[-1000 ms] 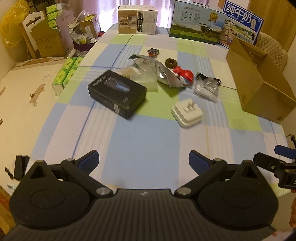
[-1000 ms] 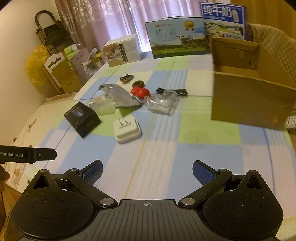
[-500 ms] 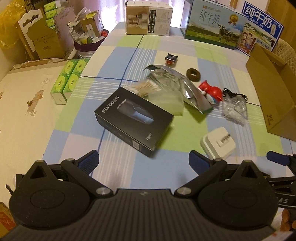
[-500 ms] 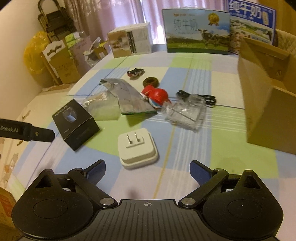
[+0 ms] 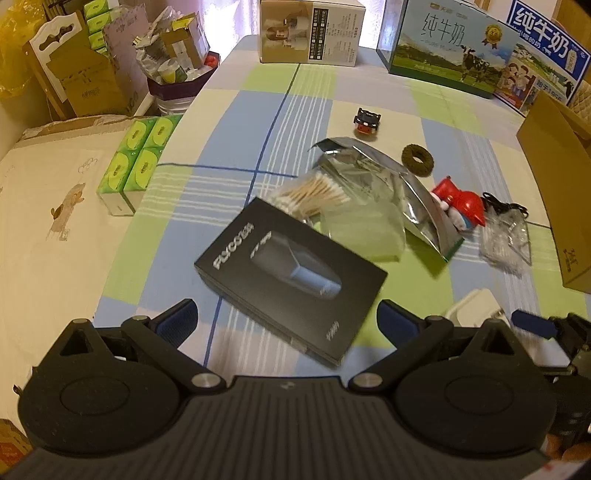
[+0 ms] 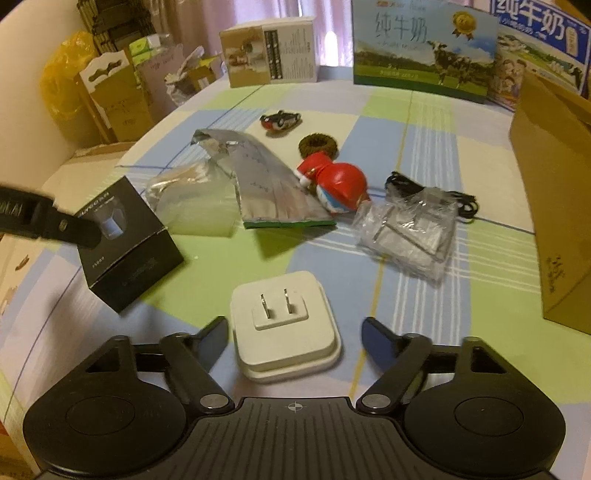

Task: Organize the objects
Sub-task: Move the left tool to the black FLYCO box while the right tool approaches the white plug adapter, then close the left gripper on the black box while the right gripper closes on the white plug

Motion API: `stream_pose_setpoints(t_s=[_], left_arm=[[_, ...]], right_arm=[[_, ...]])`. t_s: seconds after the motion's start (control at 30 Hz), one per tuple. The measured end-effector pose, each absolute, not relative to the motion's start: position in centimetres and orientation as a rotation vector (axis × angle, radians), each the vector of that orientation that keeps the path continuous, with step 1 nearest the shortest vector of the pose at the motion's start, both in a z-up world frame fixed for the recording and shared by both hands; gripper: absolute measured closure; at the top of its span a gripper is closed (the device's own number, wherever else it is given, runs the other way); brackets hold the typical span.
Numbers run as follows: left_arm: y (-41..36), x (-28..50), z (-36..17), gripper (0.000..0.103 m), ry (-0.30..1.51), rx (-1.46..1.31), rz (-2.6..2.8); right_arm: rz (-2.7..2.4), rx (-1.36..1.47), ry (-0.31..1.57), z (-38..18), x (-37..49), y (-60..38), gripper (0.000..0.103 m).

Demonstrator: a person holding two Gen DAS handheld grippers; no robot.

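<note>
A black shaver box [image 5: 291, 273] lies flat on the checked tablecloth, its near corner between the spread fingers of my left gripper [image 5: 288, 321], which is open and not touching it. In the right wrist view a white plug adapter [image 6: 284, 325], prongs up, sits between the spread fingers of my open right gripper [image 6: 295, 339]. Beyond lie a bag of cotton swabs [image 5: 317, 195], a silver foil pouch [image 6: 266, 184], a red toy figure [image 6: 340, 181], a brown hair tie [image 6: 317, 146], a small toy car [image 6: 280, 120] and a clear bag with a black cable [image 6: 410, 229].
An open cardboard box [image 6: 554, 184] stands at the right edge of the table. Milk cartons [image 5: 454, 48] and a beige carton [image 5: 310, 33] line the far edge. Green tissue packs [image 5: 136, 158] sit on a lower surface to the left, with cluttered boxes behind.
Both grippers have moved forward and down over the table. The black box now sits between the left fingers and the white adapter between the right fingers. Both remain open.
</note>
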State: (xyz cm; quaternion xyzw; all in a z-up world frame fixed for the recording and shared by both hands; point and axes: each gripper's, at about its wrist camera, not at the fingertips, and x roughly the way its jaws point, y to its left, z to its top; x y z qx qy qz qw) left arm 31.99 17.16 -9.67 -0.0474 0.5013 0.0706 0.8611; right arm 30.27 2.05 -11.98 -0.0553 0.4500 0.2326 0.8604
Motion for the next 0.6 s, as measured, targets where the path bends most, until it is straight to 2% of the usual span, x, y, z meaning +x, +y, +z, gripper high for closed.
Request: stream_pose_setpoints(t_s=[0.03, 0.6], left_arm=[[17.2, 32.4, -9.8, 0.001, 1.05, -0.095, 0.15], [15.7, 38.5, -12.8, 0.001, 1.077, 0.052, 0.224]], right_arm=[[0.498, -0.115, 0.947, -12.1, 30.4, 2.1, 0.041], [0.279, -0.019, 0.968, -11.6, 31.3, -5.1, 0.042]])
